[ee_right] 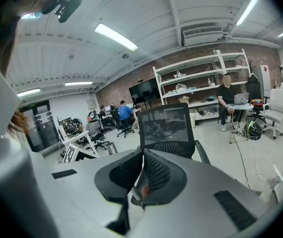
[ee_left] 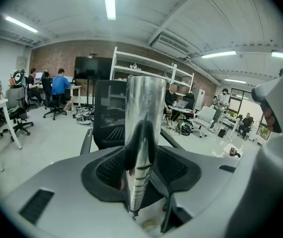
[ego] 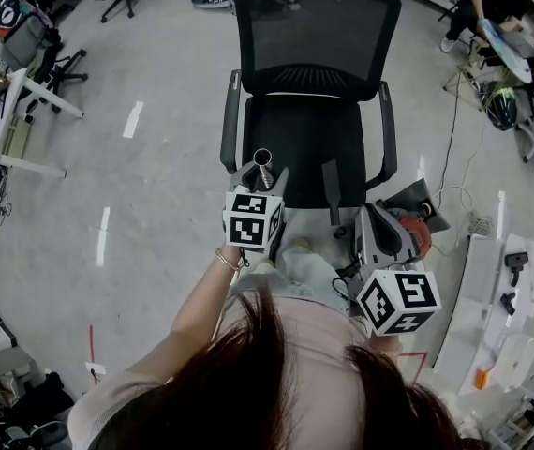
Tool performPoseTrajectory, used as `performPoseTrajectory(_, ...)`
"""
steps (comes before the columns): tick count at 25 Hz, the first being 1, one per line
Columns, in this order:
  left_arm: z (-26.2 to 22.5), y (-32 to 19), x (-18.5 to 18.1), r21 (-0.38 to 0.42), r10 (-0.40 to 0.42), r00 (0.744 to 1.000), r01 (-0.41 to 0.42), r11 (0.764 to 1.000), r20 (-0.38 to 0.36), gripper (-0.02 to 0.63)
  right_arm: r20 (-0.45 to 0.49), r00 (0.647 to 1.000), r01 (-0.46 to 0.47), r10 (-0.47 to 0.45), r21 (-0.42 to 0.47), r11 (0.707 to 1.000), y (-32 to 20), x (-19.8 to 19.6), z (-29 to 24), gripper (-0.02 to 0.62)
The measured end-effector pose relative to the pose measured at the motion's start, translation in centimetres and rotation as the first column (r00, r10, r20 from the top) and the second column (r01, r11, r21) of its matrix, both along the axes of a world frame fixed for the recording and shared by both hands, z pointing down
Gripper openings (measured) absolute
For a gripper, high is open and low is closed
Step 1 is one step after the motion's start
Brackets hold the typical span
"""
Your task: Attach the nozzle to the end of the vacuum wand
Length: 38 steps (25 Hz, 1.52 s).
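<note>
The silver vacuum wand stands lengthwise between the jaws of my left gripper, its open end poking out above the marker cube. The left jaws stand wide, and the black pads flank the tube without clearly pressing on it. My right gripper is shut, pads together, with nothing seen between them. In the head view the right gripper hovers by the grey and red vacuum body on the floor. I cannot pick out a nozzle for certain.
A black mesh office chair stands directly ahead of both grippers. A white table at the right carries small dark parts. Cables trail over the floor near it. Desks, shelves and seated people fill the room's edges.
</note>
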<state>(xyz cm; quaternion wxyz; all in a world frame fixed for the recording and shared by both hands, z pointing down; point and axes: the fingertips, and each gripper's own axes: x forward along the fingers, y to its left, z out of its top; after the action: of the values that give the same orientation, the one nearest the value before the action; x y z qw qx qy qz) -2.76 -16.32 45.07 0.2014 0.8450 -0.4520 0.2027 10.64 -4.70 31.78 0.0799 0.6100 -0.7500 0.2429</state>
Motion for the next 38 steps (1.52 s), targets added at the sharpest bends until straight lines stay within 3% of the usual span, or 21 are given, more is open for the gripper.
performPoseTrajectory(4, 0.3, -0.1, -0.1, 0.016, -0.025, 1.0, 0.025, 1.0, 0.016, 0.166, 0.006, 1.0, 0.002, -0.002, -0.005, 1.0, -0.1, 0.4, 0.3, 0.025)
performPoseTrajectory(16, 0.2, -0.4, 0.5, 0.065, -0.032, 0.999, 0.031, 0.997, 0.014, 0.158, -0.027, 1.0, 0.012, -0.013, -0.03, 0.999, -0.6, 2.9, 2.1, 0.025)
performPoseTrajectory(20, 0.3, -0.4, 0.7, 0.079, -0.039, 0.999, 0.038, 0.996, 0.012, 0.156, 0.003, 0.999, 0.038, -0.037, -0.047, 0.998, -0.7, 4.0, 3.3, 0.026)
performPoseTrajectory(30, 0.5, -0.6, 0.9, 0.102, -0.041, 0.999, 0.04, 0.994, 0.009, 0.156, 0.071, 0.99, 0.129, -0.119, -0.149, 0.98, -1.8, 6.3, 9.1, 0.026)
performPoseTrajectory(38, 0.7, -1.0, 1.0, 0.123, -0.055, 0.998, 0.055, 0.991, -0.002, 0.156, 0.049, 0.981, 0.194, -0.188, -0.224, 0.955, -2.4, 7.5, 14.8, 0.026)
